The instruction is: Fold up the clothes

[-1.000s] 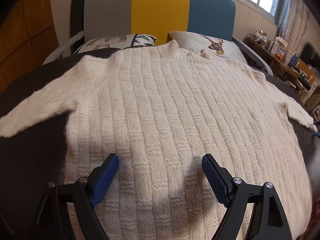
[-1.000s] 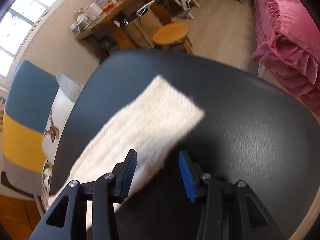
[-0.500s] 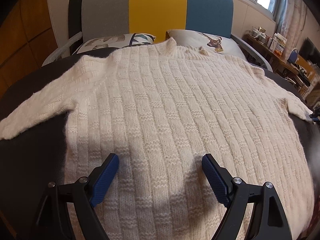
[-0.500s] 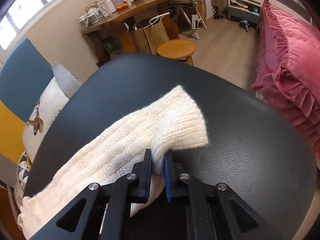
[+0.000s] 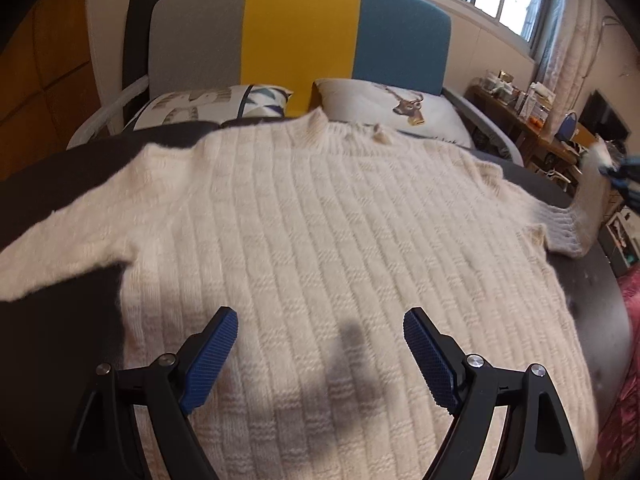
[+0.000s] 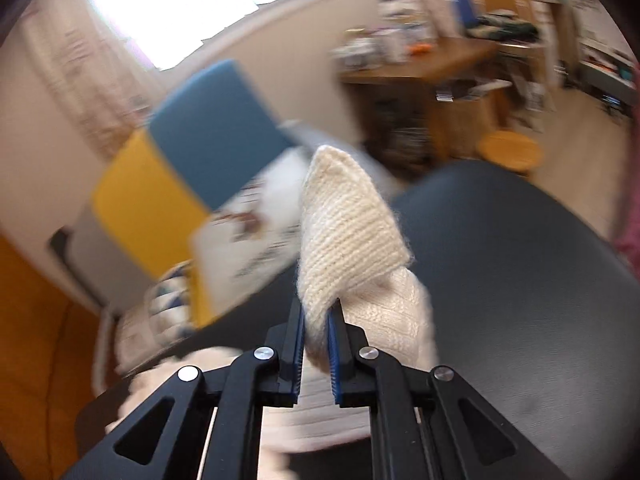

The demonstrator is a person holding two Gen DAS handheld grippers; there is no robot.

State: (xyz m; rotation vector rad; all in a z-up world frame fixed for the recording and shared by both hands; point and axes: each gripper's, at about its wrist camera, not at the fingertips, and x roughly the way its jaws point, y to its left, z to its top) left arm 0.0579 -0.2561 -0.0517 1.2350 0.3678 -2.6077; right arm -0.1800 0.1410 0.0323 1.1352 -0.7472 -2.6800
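Note:
A cream knitted sweater [image 5: 320, 240] lies flat on a round black table [image 5: 52, 320], collar toward the far side. My left gripper [image 5: 320, 352] hovers open over the sweater's lower body, nothing between its blue pads. The left sleeve [image 5: 60, 248] lies spread on the table. The right sleeve's cuff [image 6: 344, 224] is pinched in my right gripper [image 6: 316, 320], which is shut on it and holds it lifted above the table [image 6: 520, 280]. In the left wrist view the raised sleeve [image 5: 576, 216] and right gripper [image 5: 624, 176] show at the far right edge.
Behind the table stands a bench with a grey, yellow and blue back [image 5: 300, 32] and two pillows [image 5: 384, 104]. A cluttered wooden desk [image 6: 432, 68] and a round stool [image 6: 508, 152] stand beyond the right side. Pink bedding [image 5: 628, 320] borders the table's right edge.
My right gripper closed on the right sleeve's cuff and lifted it off the table, swinging toward the sweater's body. The left gripper stayed open over the lower body.

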